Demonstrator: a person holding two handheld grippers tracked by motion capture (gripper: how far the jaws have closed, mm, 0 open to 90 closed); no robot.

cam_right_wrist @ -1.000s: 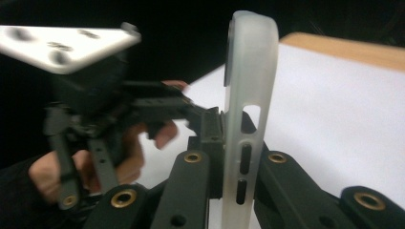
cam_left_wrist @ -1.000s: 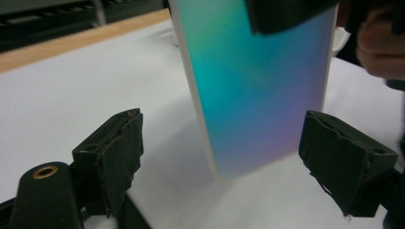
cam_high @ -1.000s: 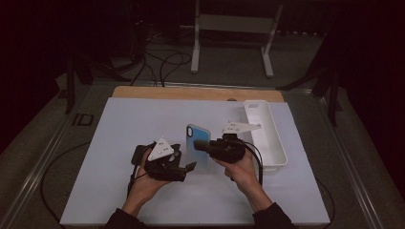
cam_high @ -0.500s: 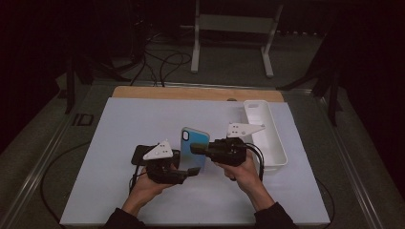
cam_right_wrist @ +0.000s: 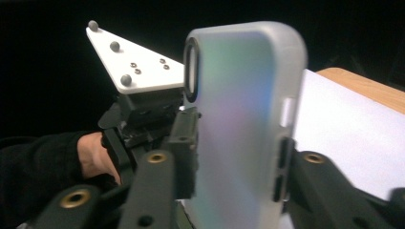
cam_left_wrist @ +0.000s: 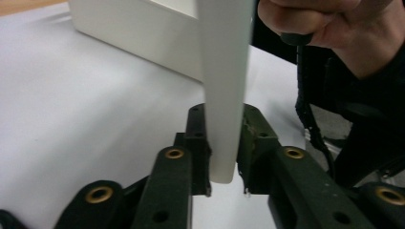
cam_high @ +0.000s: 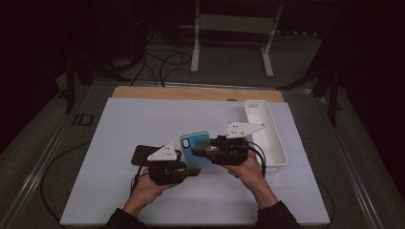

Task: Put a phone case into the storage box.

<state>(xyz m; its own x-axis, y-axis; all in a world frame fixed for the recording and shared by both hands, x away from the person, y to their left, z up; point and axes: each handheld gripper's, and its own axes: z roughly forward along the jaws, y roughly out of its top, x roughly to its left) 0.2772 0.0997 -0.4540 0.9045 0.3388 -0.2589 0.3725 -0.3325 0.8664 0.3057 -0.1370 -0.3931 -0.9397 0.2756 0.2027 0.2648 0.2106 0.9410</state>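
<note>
Near the table's (cam_high: 119, 191) centre, a blue phone case (cam_high: 196, 145) is held upright. It has just been clamped by the closing left gripper (cam_high: 193, 171) at 6 o'clock, while the right gripper's (cam_high: 197, 152) jaws, just loosened, flank it.

From above we look forward and down over the table (cam_high: 119, 191); each gripper camera sits close, facing along its jaws — all three share the phone case (cam_high: 197, 143).

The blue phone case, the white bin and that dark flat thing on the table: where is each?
phone case (cam_high: 196, 143), high view, blue back.
white bin (cam_high: 277, 152), high view, right wall.
dark flat thing (cam_high: 142, 153), high view, top face.
</note>
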